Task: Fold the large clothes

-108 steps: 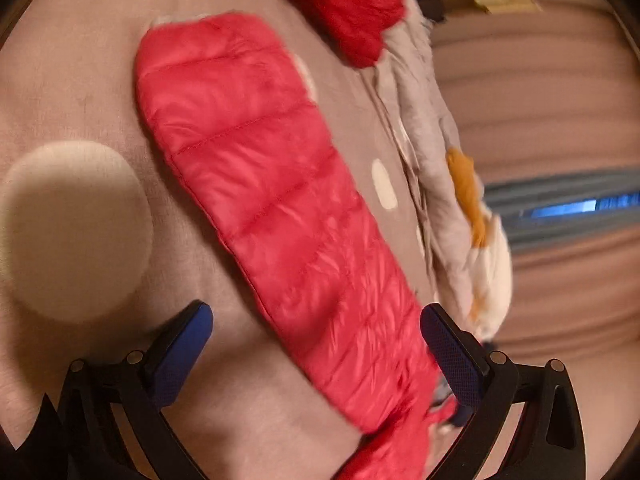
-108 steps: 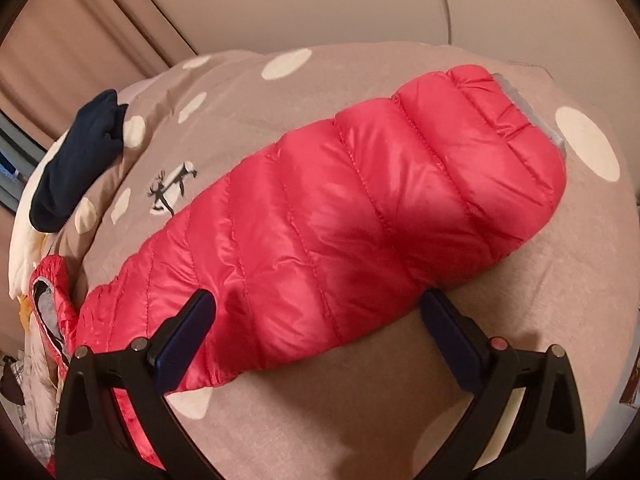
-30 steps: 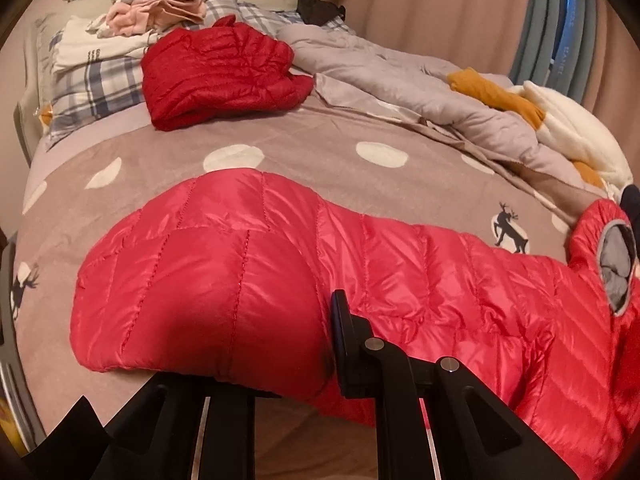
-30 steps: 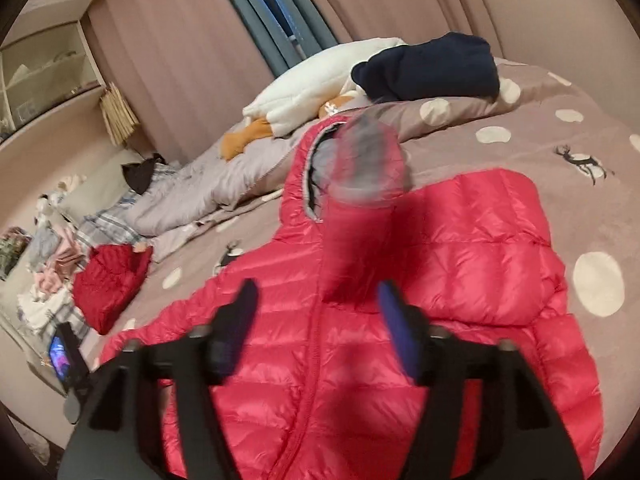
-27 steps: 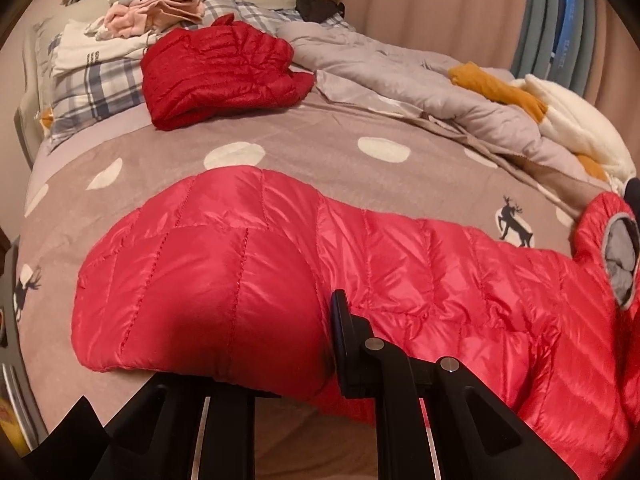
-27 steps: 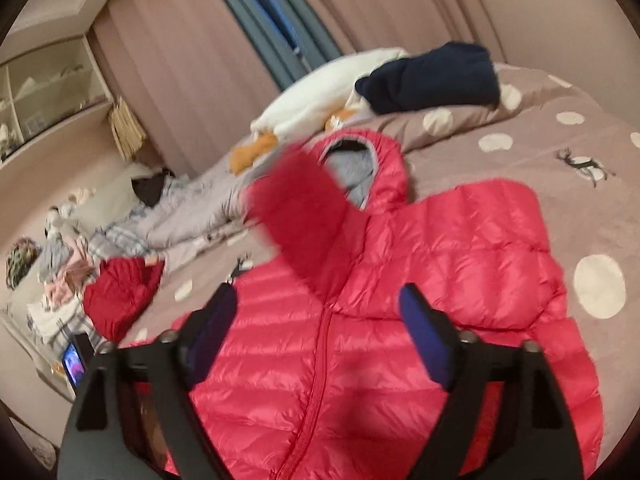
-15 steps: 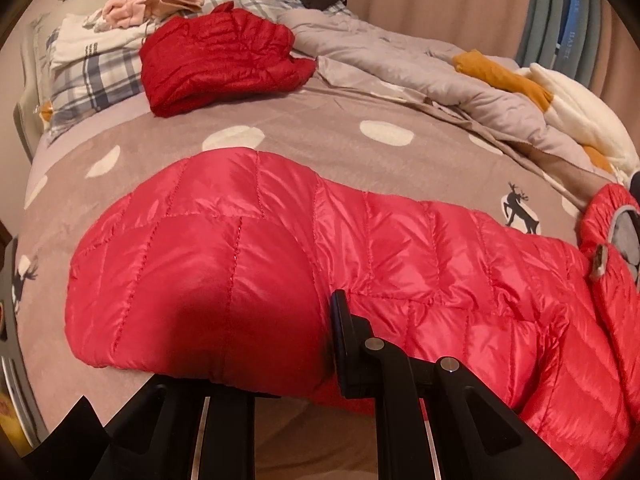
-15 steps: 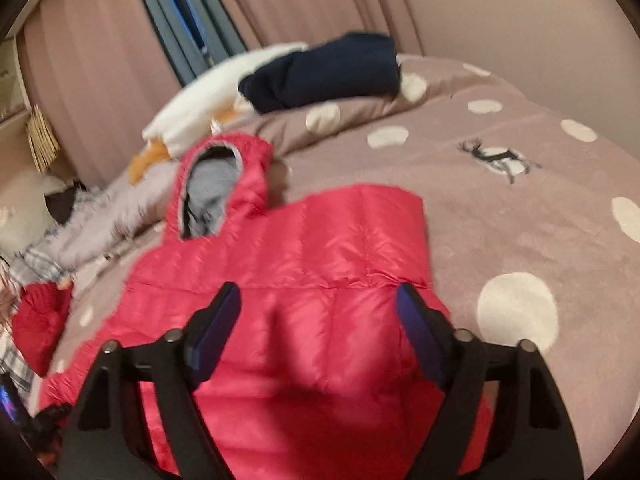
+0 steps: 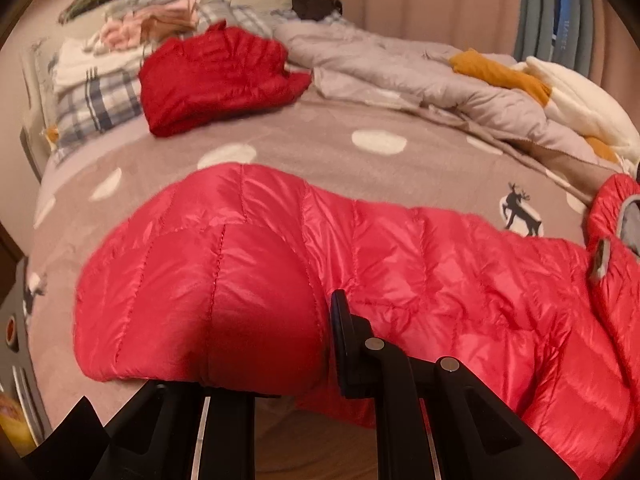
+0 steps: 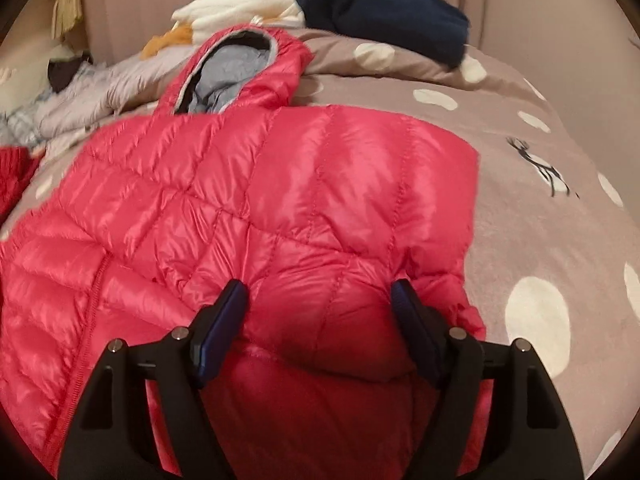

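Shiny red quilted hooded jacket (image 10: 256, 200), apparently pinched by left gripper (image 9: 280, 344); right gripper (image 10: 320, 312) jaws apart.

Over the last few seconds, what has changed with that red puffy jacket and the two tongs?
The left tongs closed on the red jacket's sleeve end. The right tongs let go of the hood, which dropped back flat, then came down open over the folded jacket. The folded dark red garment and navy bundle stayed put.
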